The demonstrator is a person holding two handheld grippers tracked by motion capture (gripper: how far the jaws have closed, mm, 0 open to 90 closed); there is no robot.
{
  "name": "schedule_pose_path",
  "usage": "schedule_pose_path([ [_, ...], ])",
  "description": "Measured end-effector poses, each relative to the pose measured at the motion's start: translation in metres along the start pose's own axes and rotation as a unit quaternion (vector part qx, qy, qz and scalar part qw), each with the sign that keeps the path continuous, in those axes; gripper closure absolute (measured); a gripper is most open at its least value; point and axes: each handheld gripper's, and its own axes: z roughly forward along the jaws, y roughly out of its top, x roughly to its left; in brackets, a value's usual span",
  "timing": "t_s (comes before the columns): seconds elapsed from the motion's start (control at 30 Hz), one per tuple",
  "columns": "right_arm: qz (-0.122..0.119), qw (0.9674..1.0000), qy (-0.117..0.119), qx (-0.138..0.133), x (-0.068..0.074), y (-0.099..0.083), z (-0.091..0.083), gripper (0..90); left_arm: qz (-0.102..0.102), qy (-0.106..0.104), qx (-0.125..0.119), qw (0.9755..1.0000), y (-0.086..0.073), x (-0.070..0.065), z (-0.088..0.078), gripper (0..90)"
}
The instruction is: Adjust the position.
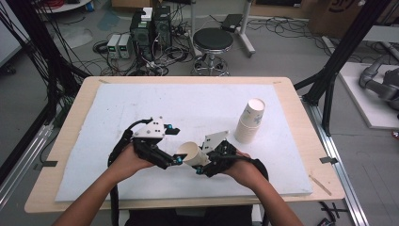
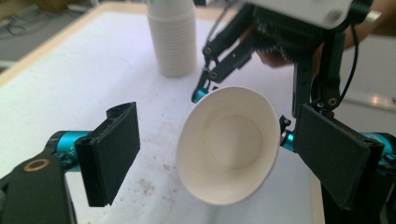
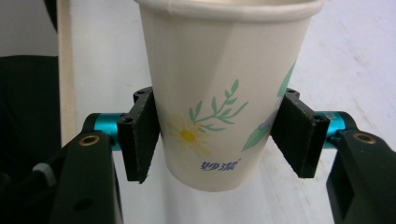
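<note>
Right hand-held gripper point(image 3: 215, 140) clamps paper cup point(image 3: 219, 93) | rim cropped | base visible

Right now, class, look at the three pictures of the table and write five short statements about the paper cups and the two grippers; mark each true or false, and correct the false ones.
1. The right gripper clamps the white flower-printed paper cup by its sides. True.
2. The left gripper is shut on that cup's rim. False: its jaws stand open, clear of the cup on both sides.
3. The cup is held tilted, its mouth turned toward the left gripper. True.
4. The stack of white paper cups lies tipped over on the floor. False: it stands upright on the white foam mat.
5. The held cup is full of water. False: its inside shows bare and empty.
</note>
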Motion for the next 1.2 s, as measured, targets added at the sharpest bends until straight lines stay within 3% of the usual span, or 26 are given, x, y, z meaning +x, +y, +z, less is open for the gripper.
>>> schedule_pose_path([
  [0.13,0.028,0.9994,-0.011,-0.017,-0.004,-0.009,-0.007,36.8,-0.018,0.012,-0.028,0.9994,-0.009,0.003,-0.009,15.4],
  [0.3,0.057,0.9967,-0.028,-0.050,-0.005,-0.025,-0.017,36.6,-0.049,0.037,-0.057,0.9965,-0.027,0.007,-0.017,16.0],
  [0.5,0.084,0.9912,-0.050,-0.090,-0.004,-0.048,-0.027,36.3,-0.078,0.075,-0.092,0.9899,-0.056,0.007,-0.019,17.4],
  [0.6,0.086,0.9891,-0.054,-0.106,-0.002,-0.058,-0.032,35.9,-0.087,0.091,-0.106,0.9863,-0.067,0.007,-0.020,18.2],
  [0.73,0.094,0.9844,-0.063,-0.134,0.000,-0.071,-0.039,35.9,-0.099,0.109,-0.114,0.9826,-0.076,0.008,-0.021,17.9],
  [0.87,0.104,0.9786,-0.078,-0.160,0.003,-0.084,-0.045,35.9,-0.092,0.141,-0.124,0.9779,-0.086,0.007,-0.021,16.7],
  [0.93,0.110,0.9767,-0.080,-0.166,0.002,-0.088,-0.047,35.6,-0.093,0.142,-0.124,0.9776,-0.089,0.008,-0.022,15.8],
  [1.03,0.122,0.9721,-0.084,-0.182,0.000,-0.093,-0.048,35.6,-0.097,0.152,-0.131,0.9747,-0.094,0.009,-0.026,15.9],
  [1.2,0.138,0.9655,-0.089,-0.202,-0.003,-0.099,-0.051,35.6,-0.104,0.160,-0.126,0.9735,-0.102,0.011,-0.028,17.2],
])
